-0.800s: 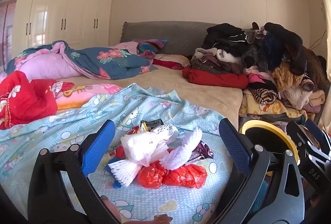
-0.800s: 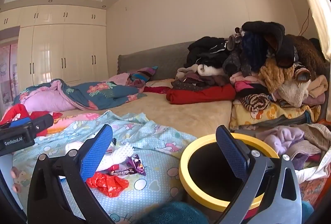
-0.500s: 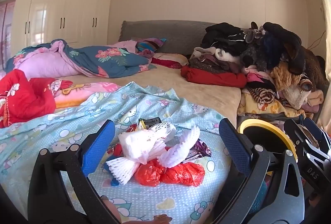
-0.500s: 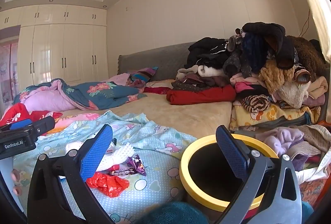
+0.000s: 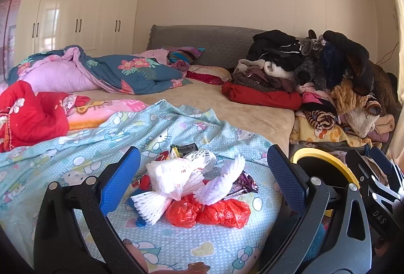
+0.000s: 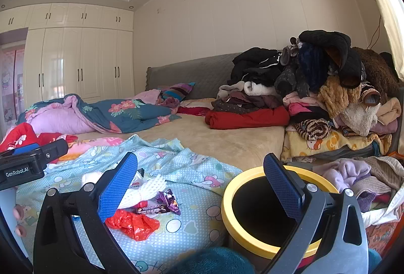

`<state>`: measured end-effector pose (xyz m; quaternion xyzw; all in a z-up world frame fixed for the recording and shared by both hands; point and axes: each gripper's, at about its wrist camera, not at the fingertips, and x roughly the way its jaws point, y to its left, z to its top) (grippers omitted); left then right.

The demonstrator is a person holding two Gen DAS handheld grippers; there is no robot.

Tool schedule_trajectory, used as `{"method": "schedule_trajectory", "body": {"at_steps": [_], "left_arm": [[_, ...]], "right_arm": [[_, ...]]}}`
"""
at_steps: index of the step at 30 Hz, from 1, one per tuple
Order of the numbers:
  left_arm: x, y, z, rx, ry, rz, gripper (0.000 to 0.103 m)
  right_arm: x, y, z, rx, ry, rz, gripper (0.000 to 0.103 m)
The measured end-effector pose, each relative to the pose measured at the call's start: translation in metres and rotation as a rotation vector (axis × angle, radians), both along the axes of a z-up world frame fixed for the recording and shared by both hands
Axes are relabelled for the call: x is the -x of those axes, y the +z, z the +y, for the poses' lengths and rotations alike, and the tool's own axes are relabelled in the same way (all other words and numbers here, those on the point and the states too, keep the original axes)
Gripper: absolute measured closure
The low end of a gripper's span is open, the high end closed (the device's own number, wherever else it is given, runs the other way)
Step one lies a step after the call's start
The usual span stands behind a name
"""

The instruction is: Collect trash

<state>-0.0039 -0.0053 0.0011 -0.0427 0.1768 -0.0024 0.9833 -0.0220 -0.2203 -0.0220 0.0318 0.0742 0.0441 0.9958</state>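
Looking at the bed, you can see the trash pile [image 5: 194, 185] on the blue cartoon sheet [image 5: 75, 160], near the yellow-rimmed bin [image 6: 252, 178]. Your left claw [image 5: 202, 173] and right claw [image 6: 199, 183] are both spread wide apart, holding nothing. It all looks light, soft and crinkly. I think the red plastic bag [image 5: 209, 210] may slip, so pinch it at a bunched fold.

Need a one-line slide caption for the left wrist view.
Open left gripper frames trash pile on blue cartoon sheet, yellow-rimmed bin alongside.
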Motion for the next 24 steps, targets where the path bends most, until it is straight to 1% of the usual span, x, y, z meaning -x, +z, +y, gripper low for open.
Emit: {"method": "schedule_trajectory", "body": {"at_steps": [24], "left_arm": [[0.0018,0.0024,0.0025,0.005,0.001,-0.001,0.011]], "right_arm": [[-0.001,-0.0026,0.0011,0.0,0.005,0.009,0.006]]}}
